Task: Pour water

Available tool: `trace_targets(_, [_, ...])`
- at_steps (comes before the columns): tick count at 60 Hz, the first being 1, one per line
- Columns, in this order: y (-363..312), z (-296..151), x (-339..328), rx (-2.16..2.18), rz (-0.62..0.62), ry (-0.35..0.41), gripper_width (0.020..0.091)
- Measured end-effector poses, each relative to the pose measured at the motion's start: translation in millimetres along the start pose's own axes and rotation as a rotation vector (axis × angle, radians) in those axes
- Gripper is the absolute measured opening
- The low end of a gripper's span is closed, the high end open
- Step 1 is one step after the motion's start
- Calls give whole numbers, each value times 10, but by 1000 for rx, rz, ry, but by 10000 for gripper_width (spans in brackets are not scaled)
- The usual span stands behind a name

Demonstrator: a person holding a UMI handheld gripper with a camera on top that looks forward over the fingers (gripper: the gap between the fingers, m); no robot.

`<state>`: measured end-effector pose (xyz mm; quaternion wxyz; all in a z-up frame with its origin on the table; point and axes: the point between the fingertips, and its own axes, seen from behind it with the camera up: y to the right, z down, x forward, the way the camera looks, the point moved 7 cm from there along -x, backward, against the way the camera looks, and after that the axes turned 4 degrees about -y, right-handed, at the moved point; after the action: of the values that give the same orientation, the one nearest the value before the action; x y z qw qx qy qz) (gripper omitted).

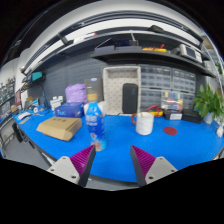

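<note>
- Far to your left, a cardboard box (60, 128) lies flat on the blue tabletop (180, 140), near its left edge.
- Behind the box, toward the tabletop's back left corner, sits a purple bag (75, 94) among small items too blurred to name.
- The water bottle (94, 122) stands upright with a blue cap and a blue label, just right of the box and a little nearer the front edge.
- The bottle is just ahead of your claw's left finger (76, 161), not between the two fingers, and nothing touches it.
- Your claw (112, 163) is spread wide and holds nothing; bare blue tabletop shows in the gap between its purple pads.
- A white cup (145, 123) stands upright right of the bottle, well apart from it and beyond the right finger (146, 162).
- Behind the cup, at the tabletop's back edge, stands a pale box-like unit with a dark panel (124, 95).
- A small red disc (170, 130) lies flat to the right of the cup.
- A green potted plant (209, 102) stands near the tabletop's right back corner.
</note>
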<state>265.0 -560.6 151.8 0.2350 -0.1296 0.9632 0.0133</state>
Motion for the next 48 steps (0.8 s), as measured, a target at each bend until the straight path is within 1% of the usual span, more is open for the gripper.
trace_targets(6, [-135,40,280,-20,-44,-14,701])
trace_targets(11, [-126,-122,538,-22,-59,3,701])
trace_targets(21, [-4,-559,1146,-28,-37,54,699])
trace_targets(29, [177,-733,1556,-34,-7,75,701])
trace_targets(35, [310,-825,1742,-47,10,93,698])
trace_targets(38, [329,-875,1801,-56,6,129,674])
trace_targets(40, [341,-859,1830,-47,17,136,652])
trace_targets(42, [360,-820,1857,-41,27,125,532])
trace_targets(44, [354,-849,1851,-45,25,147,527])
trace_targets(48, [359,-849,1828,-46,23,150,480])
